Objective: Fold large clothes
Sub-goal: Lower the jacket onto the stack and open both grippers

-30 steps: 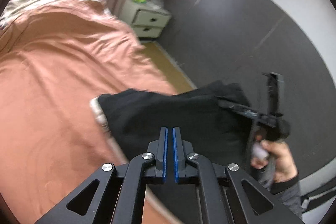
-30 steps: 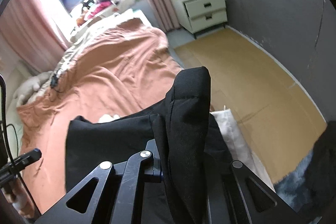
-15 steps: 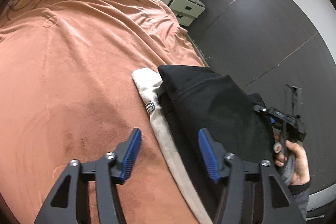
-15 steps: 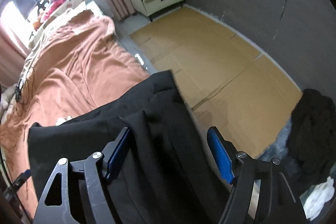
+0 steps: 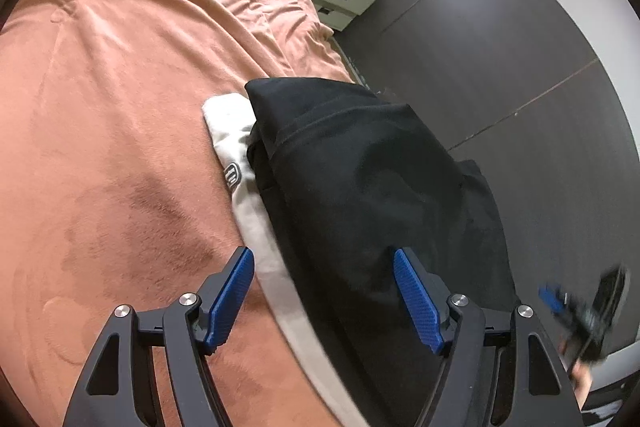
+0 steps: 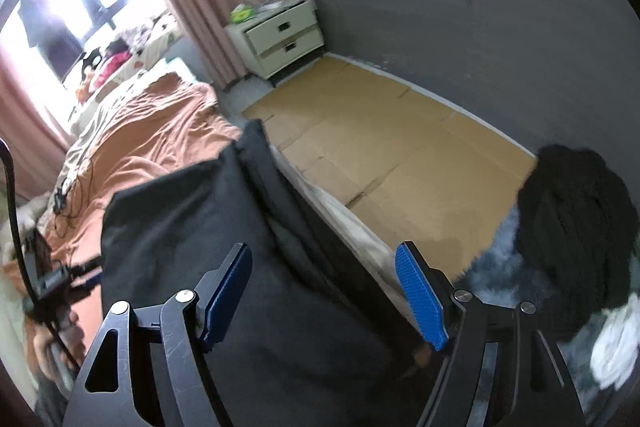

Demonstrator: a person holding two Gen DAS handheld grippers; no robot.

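Observation:
A folded black garment [image 5: 360,179] lies at the right edge of the bed, on top of a white garment [image 5: 236,147] that sticks out on its left. My left gripper [image 5: 324,295] is open and empty just above the near edge of these clothes. My right gripper [image 6: 324,291] is open and empty above the same black garment [image 6: 192,219], seen from the bed's side. The right gripper shows blurred at the lower right of the left wrist view [image 5: 584,311]; the left gripper shows at the left edge of the right wrist view [image 6: 60,279].
The bed has an orange-brown cover [image 5: 120,87]. A white nightstand [image 6: 280,35] stands by the pink curtain. Cardboard [image 6: 380,155] covers the floor beside the bed. A pile of dark and white clothes [image 6: 576,227] lies on the floor at the right. A dark wall [image 5: 500,47] runs close by.
Both grippers were shut on the black garment, then opened and let it go. It now lies folded on the white garment, and both grippers have drawn back a little.

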